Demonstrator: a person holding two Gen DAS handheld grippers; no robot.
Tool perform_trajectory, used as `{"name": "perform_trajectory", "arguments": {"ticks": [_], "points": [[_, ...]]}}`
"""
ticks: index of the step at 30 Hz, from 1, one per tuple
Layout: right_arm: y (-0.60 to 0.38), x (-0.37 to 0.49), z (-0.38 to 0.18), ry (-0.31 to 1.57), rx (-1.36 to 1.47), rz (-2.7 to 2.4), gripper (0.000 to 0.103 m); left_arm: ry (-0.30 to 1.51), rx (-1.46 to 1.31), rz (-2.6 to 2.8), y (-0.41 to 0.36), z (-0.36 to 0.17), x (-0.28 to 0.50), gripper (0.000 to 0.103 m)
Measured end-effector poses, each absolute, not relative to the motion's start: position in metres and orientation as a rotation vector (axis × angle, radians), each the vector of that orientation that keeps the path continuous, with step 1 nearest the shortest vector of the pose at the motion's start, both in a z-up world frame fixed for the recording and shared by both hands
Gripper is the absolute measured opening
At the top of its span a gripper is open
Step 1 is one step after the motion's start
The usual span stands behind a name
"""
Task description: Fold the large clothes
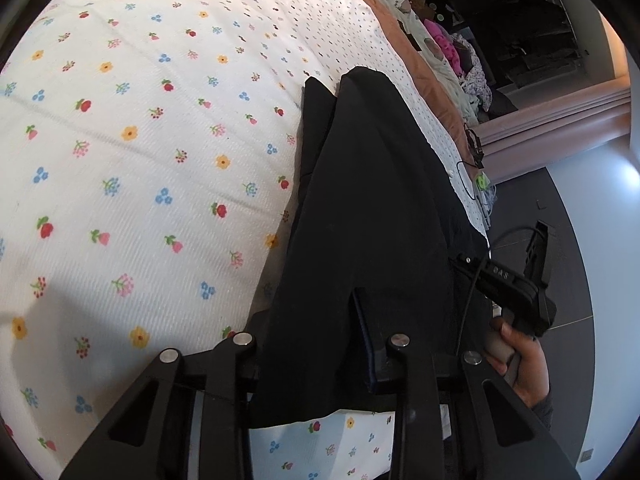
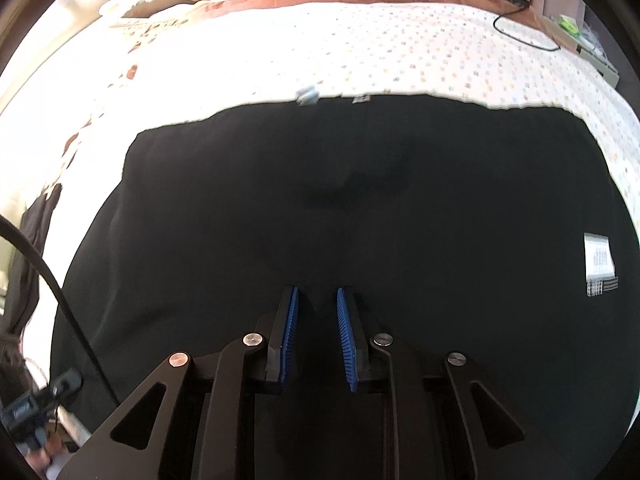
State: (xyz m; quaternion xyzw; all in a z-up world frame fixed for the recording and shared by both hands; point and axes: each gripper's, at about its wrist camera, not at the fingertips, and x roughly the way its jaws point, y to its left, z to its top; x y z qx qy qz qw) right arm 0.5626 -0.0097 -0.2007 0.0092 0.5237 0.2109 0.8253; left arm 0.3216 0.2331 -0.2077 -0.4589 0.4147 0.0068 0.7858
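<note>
The black garment (image 1: 360, 208) is lying on the flowered bedspread (image 1: 120, 140), its long axis running toward the headboard. It is draping over the left gripper (image 1: 316, 364), hiding one finger; the jaws are pinching its fold. The right gripper (image 2: 317, 336) is hovering narrowly parted, holding nothing.
</note>
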Motion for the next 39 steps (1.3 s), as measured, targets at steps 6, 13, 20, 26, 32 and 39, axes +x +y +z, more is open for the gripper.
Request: {"name": "perform_trajectory", "arguments": {"ticks": [6,13,20,26,32,39], "points": [[0.005,0.596,-0.214,1.101,0.022,0.420,0.017,0.889,-1.014,0.027,0.234,-0.210,0.317,0.031],[0.009,0.627,-0.227,1.101,0.029,0.408,0.017,0.888,-1.035,0.040,0.234,-0.211,0.314,0.031],[-0.027,0.664,-0.203,1.116,0.047,0.425,0.017,0.880,-1.054,0.032,0.234,-0.210,0.311,0.026],[-0.054,0.645,-0.158,1.105,0.084,0.469,0.017,0.839,-1.103,-0.016,0.239,-0.204,0.307,0.019],[-0.076,0.605,-0.128,1.077,0.125,0.539,0.020,0.776,-1.146,-0.090,0.242,-0.189,0.307,0.016],[-0.109,0.549,-0.114,1.048,0.144,0.561,0.059,0.713,-1.148,-0.184,0.241,-0.168,0.314,0.016]]}}
